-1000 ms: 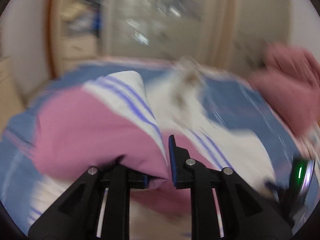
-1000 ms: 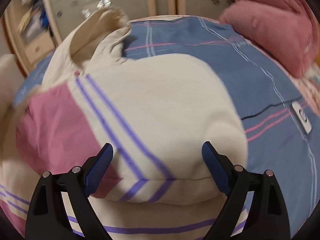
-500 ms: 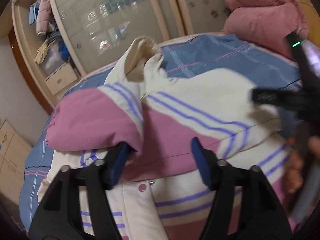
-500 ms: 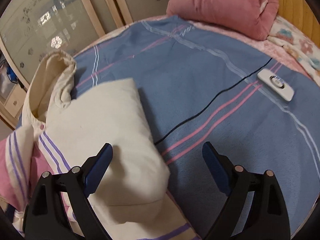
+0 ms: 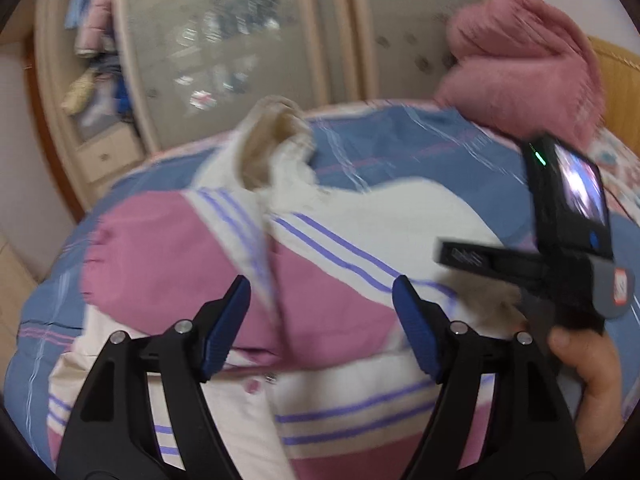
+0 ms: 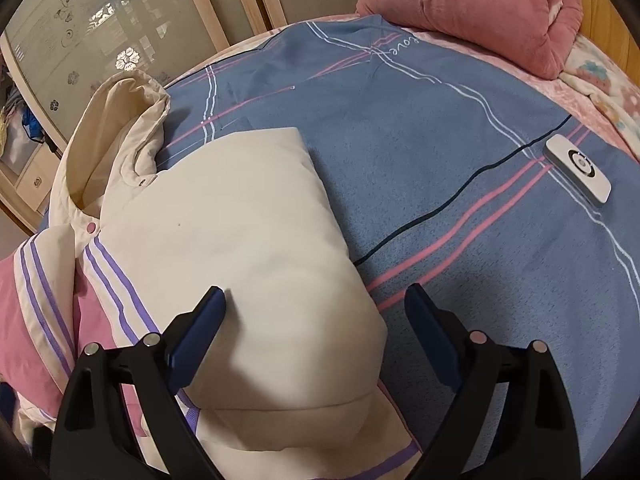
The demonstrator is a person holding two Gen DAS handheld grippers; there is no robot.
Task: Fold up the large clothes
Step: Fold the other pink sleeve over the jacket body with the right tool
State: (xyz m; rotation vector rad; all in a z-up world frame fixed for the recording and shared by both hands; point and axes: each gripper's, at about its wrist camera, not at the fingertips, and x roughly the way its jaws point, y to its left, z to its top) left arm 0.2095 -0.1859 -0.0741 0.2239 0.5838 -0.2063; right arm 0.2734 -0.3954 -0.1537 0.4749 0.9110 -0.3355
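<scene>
Left gripper (image 5: 320, 304) jaws just opened off pink sleeve (image 5: 168, 252); right gripper (image 6: 316, 316) jaws apart over jacket's (image 6: 240, 240) edge.

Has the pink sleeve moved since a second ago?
Yes. The pink sleeve, pinched then by the left gripper, now lies folded across the jacket, toward its collar; the fingers have just opened.

Frosted-glass wardrobe doors (image 6: 120, 36) behind bed with blue striped sheet (image 6: 420, 168)
</scene>
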